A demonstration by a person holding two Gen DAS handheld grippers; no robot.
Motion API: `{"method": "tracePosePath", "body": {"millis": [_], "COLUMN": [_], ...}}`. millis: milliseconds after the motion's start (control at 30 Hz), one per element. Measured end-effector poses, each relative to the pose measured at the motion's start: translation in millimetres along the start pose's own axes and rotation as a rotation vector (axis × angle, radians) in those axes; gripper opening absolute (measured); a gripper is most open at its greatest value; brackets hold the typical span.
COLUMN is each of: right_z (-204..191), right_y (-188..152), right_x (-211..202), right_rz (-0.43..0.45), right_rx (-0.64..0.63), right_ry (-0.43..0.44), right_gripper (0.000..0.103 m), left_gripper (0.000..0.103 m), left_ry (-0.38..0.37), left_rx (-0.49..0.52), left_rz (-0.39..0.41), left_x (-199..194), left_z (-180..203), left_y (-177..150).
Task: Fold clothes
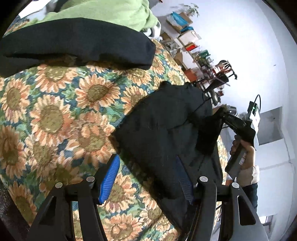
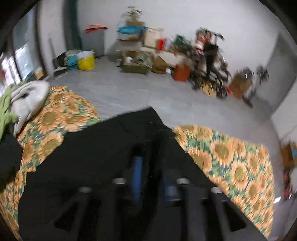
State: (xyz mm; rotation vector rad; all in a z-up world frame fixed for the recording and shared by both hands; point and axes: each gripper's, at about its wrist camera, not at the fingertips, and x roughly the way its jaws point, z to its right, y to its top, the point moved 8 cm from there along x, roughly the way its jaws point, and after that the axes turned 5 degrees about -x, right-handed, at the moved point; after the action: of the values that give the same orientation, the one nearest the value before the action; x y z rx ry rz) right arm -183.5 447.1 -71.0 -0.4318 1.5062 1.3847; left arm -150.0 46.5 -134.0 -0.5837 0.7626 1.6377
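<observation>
A black garment (image 1: 163, 129) lies crumpled on the sunflower-print cloth (image 1: 55, 111). My left gripper (image 1: 146, 179) hovers open over the garment's near edge. Its left blue pad (image 1: 109, 178) is above the print and its right pad is over the black fabric. To the right, a hand (image 1: 243, 153) holds my right gripper (image 1: 222, 115), and a flap of the black garment hangs up at its tip. In the blurred right wrist view the black garment (image 2: 92, 157) fills the foreground. My right gripper (image 2: 151, 179) points down at it, pads apart, with a dark ridge of fabric between them.
A second black garment (image 1: 78, 42) lies folded at the far side, with a green garment (image 1: 111, 11) behind it and a pale one (image 2: 27, 100) beside it. Beyond the cloth's edge is grey floor (image 2: 130, 89). Boxes, bags and clutter (image 2: 167, 52) line the wall.
</observation>
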Motion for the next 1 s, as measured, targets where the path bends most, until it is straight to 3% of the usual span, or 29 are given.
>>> {"method": "tracePosePath", "body": {"millis": [67,100,167,233,267,333,400,467,533,733,800,867,1000], "right_z": [13,10,-2,-16,-27,-53,-79,-103,-128,-165,-180,-195,-205], "right_y": [-15,-23,-41,-62,-79,-117,-154,-192,-218,-230,-226,-226,-239], "right_x": [-6,-20,-55,-88,-105,-112,-122,-132,-127,-127,-128,-128,-131], "right_rz": [-0.028,-0.014,0.050,0.099,0.117,0.066,0.014,-0.039,-0.101,-0.033,-0.005,0.007,-0.004], "right_rx": [0.069,0.088,0.086,0.062,0.032,0.009,-0.014,-0.037,-0.051,-0.085,-0.143,-0.203,-0.282], "right_ry": [0.039,0.073,0.161,0.205,0.241,0.366,0.491,0.614,0.698,0.701,0.680,0.639,0.611], "right_gripper": [0.049,0.051,0.067,0.073,0.073,0.073,0.066,0.046,0.046,0.057,0.049,0.030,0.025], "left_gripper": [0.062,0.062,0.062,0.062,0.062,0.062,0.048,0.032,0.025,0.020,0.019,0.010,0.010], "left_ry": [0.005,0.008,0.028,0.054,0.064,0.083,0.097,0.094,0.115,0.181,0.209,0.239,0.281], "left_rx": [0.011,0.017,0.037,0.070,0.096,0.160,0.228,0.275,0.295,0.306,0.299,0.300,0.334], "left_rz": [-0.018,-0.027,-0.043,-0.055,-0.062,-0.063,-0.050,-0.062,-0.086,-0.131,-0.158,-0.175,-0.171], "left_x": [8,12,21,27,29,30,30,31,35,52,56,57,48], "left_z": [4,6,10,15,19,28,38,45,44,31,20,10,1], "left_y": [1,2,3,2,1,-2,-5,-10,-13,-2,1,1,-3]}}
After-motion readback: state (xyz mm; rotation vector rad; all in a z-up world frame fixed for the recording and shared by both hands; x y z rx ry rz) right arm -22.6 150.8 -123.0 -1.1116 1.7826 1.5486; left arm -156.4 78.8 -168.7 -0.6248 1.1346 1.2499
